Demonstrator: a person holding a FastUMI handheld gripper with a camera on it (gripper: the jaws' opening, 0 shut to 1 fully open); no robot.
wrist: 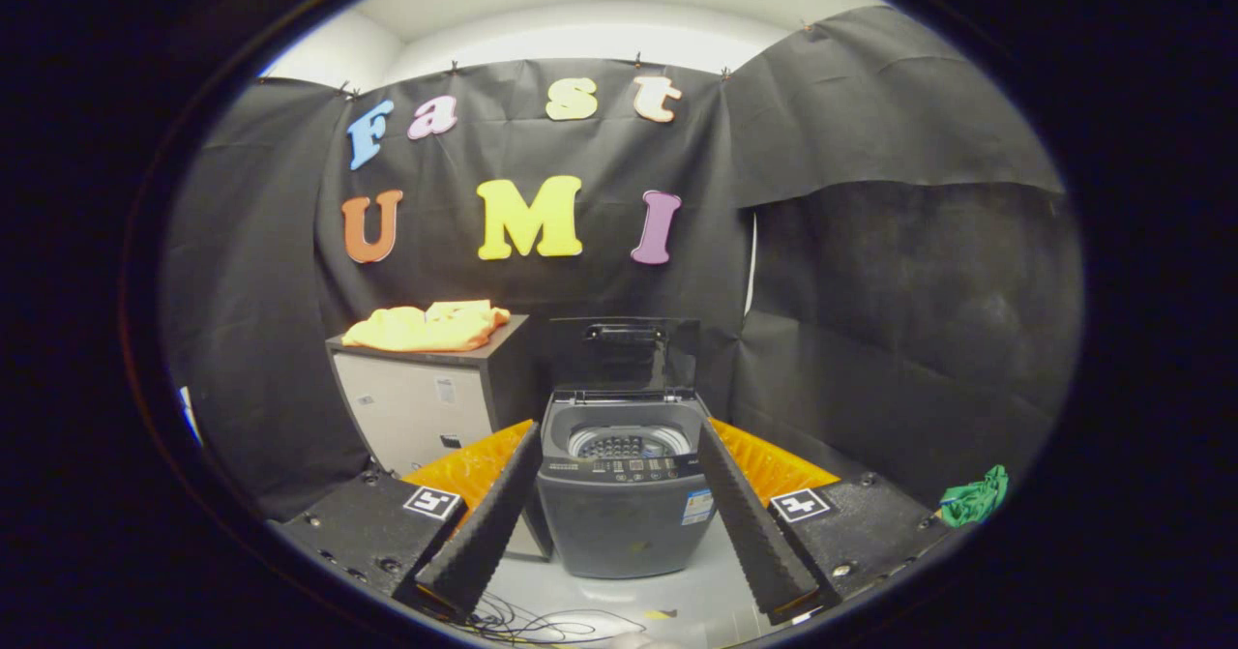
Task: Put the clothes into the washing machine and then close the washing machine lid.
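A small dark grey top-loading washing machine (624,494) stands on the floor straight ahead, framed between my fingers. Its lid (624,349) is raised upright at the back, and the drum opening (629,441) shows with nothing visible inside. A yellow-orange garment (430,327) lies folded on top of a low cabinet (426,402) to the left of the machine, well beyond my fingers. My gripper (619,572) is open, its fingers spread wide with nothing between them but the distant machine.
A crumpled green cloth (975,497) lies off to the right, past the right finger. Loose dark cables (542,622) trail on the pale floor close in front of me. Black cloth walls enclose the booth behind and on both sides.
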